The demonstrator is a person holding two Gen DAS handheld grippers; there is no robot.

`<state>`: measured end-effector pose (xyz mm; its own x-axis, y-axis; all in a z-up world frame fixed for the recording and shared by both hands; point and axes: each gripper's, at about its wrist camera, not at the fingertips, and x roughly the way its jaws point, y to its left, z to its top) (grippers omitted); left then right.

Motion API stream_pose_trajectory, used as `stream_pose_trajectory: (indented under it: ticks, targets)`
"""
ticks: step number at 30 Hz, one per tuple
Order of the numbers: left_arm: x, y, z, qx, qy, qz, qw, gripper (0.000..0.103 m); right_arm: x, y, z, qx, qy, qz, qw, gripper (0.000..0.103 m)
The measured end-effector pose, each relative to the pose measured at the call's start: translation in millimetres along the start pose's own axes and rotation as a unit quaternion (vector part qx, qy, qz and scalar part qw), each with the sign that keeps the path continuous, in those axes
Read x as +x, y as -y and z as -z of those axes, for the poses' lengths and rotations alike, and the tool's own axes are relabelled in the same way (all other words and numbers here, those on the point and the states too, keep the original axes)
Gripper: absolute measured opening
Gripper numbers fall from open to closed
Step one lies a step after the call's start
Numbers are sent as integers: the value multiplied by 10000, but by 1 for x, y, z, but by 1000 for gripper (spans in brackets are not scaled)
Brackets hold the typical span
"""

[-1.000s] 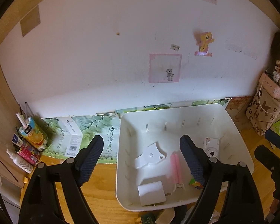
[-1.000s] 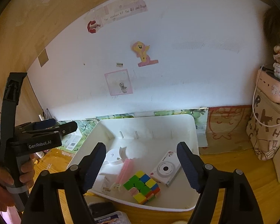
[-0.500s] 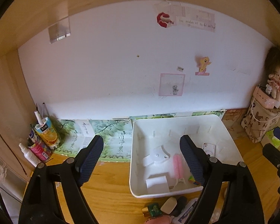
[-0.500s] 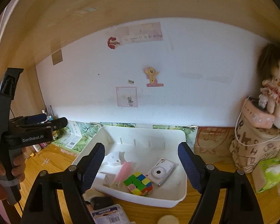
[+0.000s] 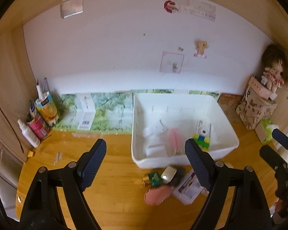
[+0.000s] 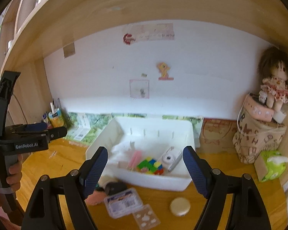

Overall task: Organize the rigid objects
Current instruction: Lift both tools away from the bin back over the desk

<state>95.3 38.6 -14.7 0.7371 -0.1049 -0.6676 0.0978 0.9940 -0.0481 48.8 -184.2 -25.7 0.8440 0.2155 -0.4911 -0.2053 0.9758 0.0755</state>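
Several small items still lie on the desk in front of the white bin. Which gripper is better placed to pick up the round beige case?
Right, probably. The round beige case lies just below the open right gripper, near its right finger. In the left wrist view the case does not show; the open left gripper faces bare desk and the white bin.

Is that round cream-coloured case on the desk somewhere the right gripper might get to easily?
Probably yes. The round cream case lies alone on bare desk in front of the white bin, and the right gripper is open and empty, with nothing between them.
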Motion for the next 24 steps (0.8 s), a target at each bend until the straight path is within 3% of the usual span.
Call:
stream_pose_trajectory:
  ticks: [9, 16, 24]
  targets:
    - [3, -8, 45, 4, -704, 230, 9973, 86, -6, -34, 38, -346, -630, 65, 9974, 81]
    - [6, -15, 71, 65, -1151, 372, 9926, 86, -9, -52, 70, -153, -1132, 53, 9934, 81]
    - [3, -25, 86, 17, -1704, 581, 9837, 86, -19, -70, 102, 25, -1541, 381, 9873, 81]
